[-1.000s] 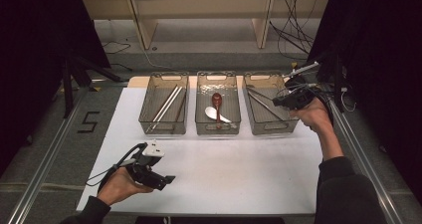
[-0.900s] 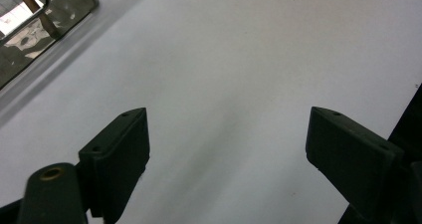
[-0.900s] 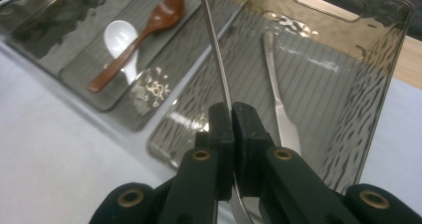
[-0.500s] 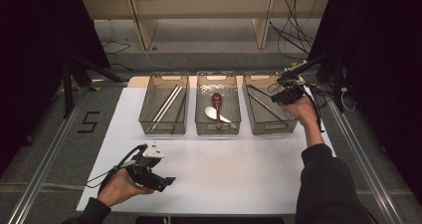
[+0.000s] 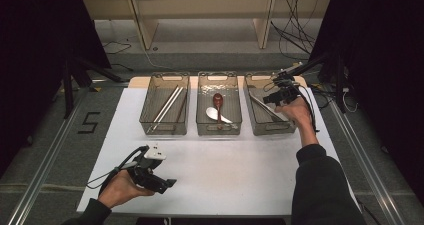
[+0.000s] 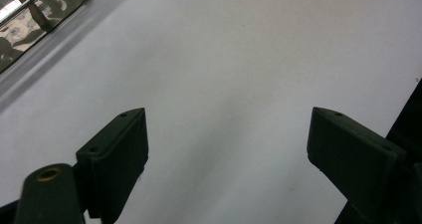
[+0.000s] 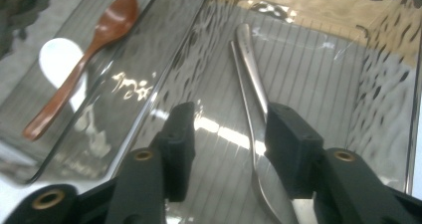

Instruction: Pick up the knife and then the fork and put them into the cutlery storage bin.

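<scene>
My right gripper (image 7: 226, 149) hangs in the right bin (image 7: 318, 79) — jaws just opening, halfway apart, empty, beside the metal utensil (image 7: 251, 79).

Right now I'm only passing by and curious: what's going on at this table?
A person is sorting cutlery among three clear bins. The right gripper is down in the right bin; its jaws have just been opening and stand apart over a metal utensil, not gripping it. The left gripper rests open over the bare white table.

Shiny steel utensil (image 7: 251, 79), lying flat lengthwise in right clear bin (image 5: 255, 122)
</scene>
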{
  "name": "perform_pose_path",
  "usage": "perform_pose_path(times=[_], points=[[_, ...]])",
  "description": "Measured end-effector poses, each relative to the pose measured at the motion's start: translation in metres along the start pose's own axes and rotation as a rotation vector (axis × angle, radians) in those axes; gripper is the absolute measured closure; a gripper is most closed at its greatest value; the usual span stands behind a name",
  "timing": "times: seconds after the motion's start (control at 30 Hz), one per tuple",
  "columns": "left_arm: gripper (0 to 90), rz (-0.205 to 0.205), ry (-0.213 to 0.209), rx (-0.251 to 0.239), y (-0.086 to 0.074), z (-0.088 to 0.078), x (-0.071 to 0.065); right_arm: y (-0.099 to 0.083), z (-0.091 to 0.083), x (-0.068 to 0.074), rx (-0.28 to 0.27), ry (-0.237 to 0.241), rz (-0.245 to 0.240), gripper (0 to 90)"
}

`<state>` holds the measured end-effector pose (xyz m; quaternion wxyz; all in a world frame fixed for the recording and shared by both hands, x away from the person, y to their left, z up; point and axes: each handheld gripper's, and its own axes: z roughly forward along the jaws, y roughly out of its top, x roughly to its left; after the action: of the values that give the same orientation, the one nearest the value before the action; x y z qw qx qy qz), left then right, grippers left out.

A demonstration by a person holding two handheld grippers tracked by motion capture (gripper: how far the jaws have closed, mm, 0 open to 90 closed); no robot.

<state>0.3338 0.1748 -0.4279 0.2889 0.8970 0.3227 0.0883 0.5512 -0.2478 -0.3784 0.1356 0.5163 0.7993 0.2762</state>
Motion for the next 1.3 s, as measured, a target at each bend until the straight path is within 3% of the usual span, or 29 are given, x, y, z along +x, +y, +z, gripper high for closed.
perform_pose_path(times=[0.1,0.37,0.57,0.73,0.97,1.3], points=[[15.7,-0.007,0.0,-0.007,0.0,-0.001,0.001,-0.007,-0.009,0.001,-0.001,0.017,-0.007,47.6],[15.6,-0.028,-0.001,-0.042,0.003,-0.004,0.003,-0.038,-0.035,0.006,-0.062,0.095,0.0,35.9],[15.6,-0.046,-0.013,-0.073,0.005,-0.007,0.004,-0.064,-0.059,0.021,-0.127,0.151,0.001,32.8],[15.6,-0.049,-0.012,-0.072,0.005,-0.007,0.004,-0.085,-0.07,0.039,-0.161,0.178,-0.04,31.3],[15.6,-0.054,-0.013,-0.081,0.005,-0.008,0.003,-0.11,-0.075,0.063,-0.198,0.247,-0.061,28.6],[15.5,-0.074,-0.021,-0.108,0.002,-0.011,0.003,-0.134,-0.075,0.088,-0.214,0.287,-0.09,24.7]])
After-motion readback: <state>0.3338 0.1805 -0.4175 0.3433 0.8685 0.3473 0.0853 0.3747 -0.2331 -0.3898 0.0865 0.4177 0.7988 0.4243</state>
